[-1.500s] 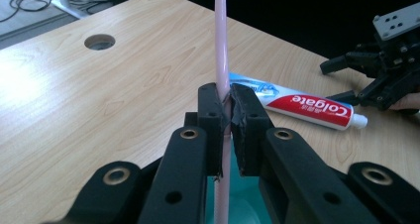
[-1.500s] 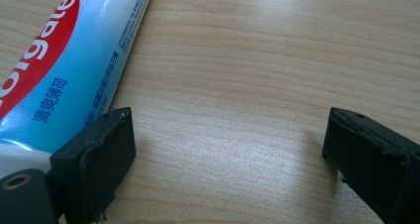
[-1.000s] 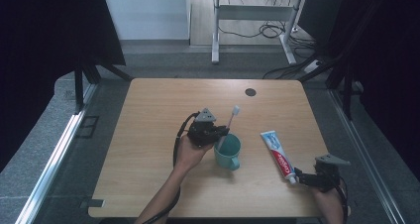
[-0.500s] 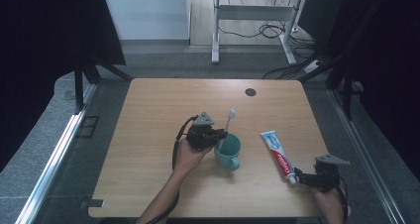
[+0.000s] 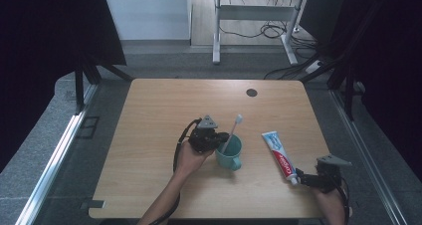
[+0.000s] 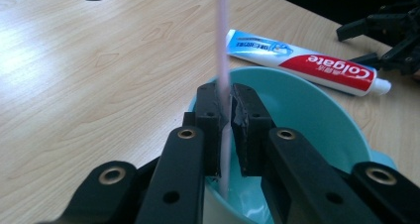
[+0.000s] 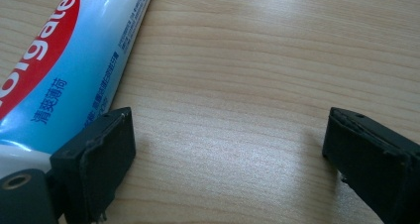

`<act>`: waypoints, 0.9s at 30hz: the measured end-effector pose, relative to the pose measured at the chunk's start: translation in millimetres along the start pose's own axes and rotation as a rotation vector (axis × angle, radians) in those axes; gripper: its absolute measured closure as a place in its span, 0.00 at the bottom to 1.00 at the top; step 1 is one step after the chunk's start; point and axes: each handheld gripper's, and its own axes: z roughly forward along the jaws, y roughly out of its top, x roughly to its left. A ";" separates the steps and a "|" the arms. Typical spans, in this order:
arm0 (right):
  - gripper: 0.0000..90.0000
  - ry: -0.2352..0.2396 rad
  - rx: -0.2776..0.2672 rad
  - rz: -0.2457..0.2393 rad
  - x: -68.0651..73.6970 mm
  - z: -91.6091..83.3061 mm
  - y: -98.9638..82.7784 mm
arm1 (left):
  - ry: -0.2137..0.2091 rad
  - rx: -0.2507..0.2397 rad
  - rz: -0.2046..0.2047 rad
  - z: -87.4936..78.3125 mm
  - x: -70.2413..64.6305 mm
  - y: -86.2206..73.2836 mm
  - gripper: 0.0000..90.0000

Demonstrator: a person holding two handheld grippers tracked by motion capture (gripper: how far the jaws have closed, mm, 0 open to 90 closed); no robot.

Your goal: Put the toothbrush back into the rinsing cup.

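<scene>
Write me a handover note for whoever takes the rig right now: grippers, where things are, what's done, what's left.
Left gripper: shut on the pink toothbrush, its lower end inside the teal cup, head up and tilted.
Right gripper: open, low over the table, one jaw beside the cap end of the Colgate toothpaste tube, gripping nothing.
Done: toothbrush is in the cup but not released.
Left, probably: open the left jaws and back off; then the right gripper can take the tube, which lies flat to the cup's right.
</scene>
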 end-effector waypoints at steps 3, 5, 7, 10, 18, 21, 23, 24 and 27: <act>0.06 0.000 0.000 -0.001 0.0 0.0 0.0 | 0.005 -0.003 0.000 -0.5 -1.4 1.1 0.88; 0.06 0.001 0.001 -0.001 -0.1 0.0 0.0 | 0.010 -0.003 0.006 -0.9 -2.3 1.8 0.87; 0.06 0.001 0.001 -0.001 -0.1 0.1 0.1 | 0.009 -0.007 0.006 -1.6 -2.6 2.2 0.85; 0.06 0.001 0.001 -0.001 -0.1 0.1 0.1 | 0.008 -0.009 0.013 -2.3 -3.8 2.8 0.81; 0.06 0.001 0.001 0.000 -0.1 0.0 0.1 | 0.024 -0.021 0.035 -6.2 -9.0 7.6 0.69; 0.06 0.001 0.001 0.000 -0.1 0.1 0.1 | 0.042 -0.024 0.059 -12.3 -11.7 11.5 0.60; 0.06 0.001 0.000 -0.002 -0.2 0.2 0.1 | 0.047 -0.019 0.062 -15.2 -12.6 13.1 0.56; 0.06 0.001 0.000 -0.002 -0.2 0.2 0.1 | 0.047 -0.019 0.062 -15.2 -12.6 13.1 0.54; 0.06 0.001 0.000 -0.003 -0.2 0.2 0.1 | 0.067 -0.020 0.061 -20.8 -13.3 16.1 0.44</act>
